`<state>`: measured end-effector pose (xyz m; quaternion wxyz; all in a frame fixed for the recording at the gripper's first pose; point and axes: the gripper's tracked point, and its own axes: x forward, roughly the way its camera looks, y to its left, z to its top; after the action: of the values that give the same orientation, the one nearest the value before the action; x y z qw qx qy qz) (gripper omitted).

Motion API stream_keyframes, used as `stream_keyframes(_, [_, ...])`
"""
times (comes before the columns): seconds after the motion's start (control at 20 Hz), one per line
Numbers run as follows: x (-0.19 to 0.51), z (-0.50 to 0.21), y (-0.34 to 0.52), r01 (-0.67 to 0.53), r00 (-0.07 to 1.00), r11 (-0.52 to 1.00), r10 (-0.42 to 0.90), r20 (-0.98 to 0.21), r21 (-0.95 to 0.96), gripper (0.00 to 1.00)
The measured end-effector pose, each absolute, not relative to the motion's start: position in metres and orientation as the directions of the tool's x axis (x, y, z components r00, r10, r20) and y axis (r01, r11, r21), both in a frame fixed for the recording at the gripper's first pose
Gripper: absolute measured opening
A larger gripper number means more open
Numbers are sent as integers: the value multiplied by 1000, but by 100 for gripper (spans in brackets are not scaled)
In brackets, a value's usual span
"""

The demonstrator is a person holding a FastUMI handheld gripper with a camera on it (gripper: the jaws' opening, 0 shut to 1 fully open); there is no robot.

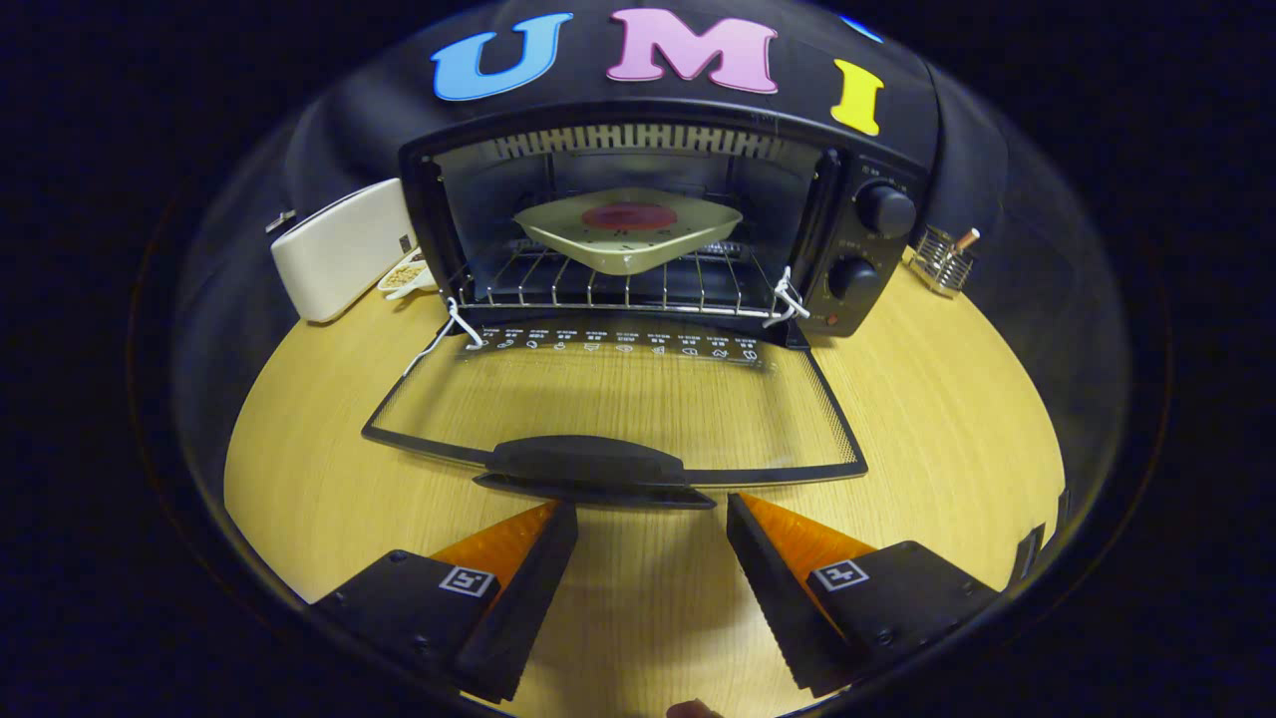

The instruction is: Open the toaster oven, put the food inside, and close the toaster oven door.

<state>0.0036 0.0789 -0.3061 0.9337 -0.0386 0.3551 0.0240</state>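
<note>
Black metal body: your toaster oven (638,214) sits at the far side of the wooden table (947,419), long axis running left to right, mouth facing straight back at your fingers.
Door: glass door (618,404) is dropped flat toward you, hinged at the oven's lower edge, wood grain showing through the pane; its dark moulded handle (588,469) lies just ahead of your fingertips.
Food: pale squarish plate (628,234) rests on the wire rack (618,289) inside the cavity, one corner pointing at you, with a flat round reddish piece of food (628,216) in the middle. What the food is, you cannot tell.
Gripper (653,514): your fingers stand wide apart, nothing between them, tips just short of the handle, not touching it.
Controls: two round knobs (885,211) stacked on the oven's right panel; markings too small to make out.
Left of oven: white rounded box-like appliance (344,249), partly hidden behind the oven's side, with a small dish of something tan (404,274) tucked between them.
Right of oven: small wire holder (942,261), contents unclear.
Hinges: pale wire links (788,297) at both lower corners of the opening.
</note>
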Motion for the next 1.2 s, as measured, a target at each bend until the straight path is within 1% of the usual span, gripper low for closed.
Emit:
stream_keyframes(0.25, [3,-287,81,-85,746,996,52,-663,-17,98])
stream_keyframes(0.55, [6,-255,85,-90,780,996,79,-620,14,98])
stream_keyframes(0.75, [25,-215,86,-103,848,993,115,-518,54,98])
stream_keyframes(0.9, [46,-190,75,-83,873,996,90,-479,37,99])
stream_keyframes(1.05, [64,-145,74,-90,921,995,100,-378,43,100])
stream_keyframes(1.2, [50,-111,65,-98,942,990,124,-311,100,99])
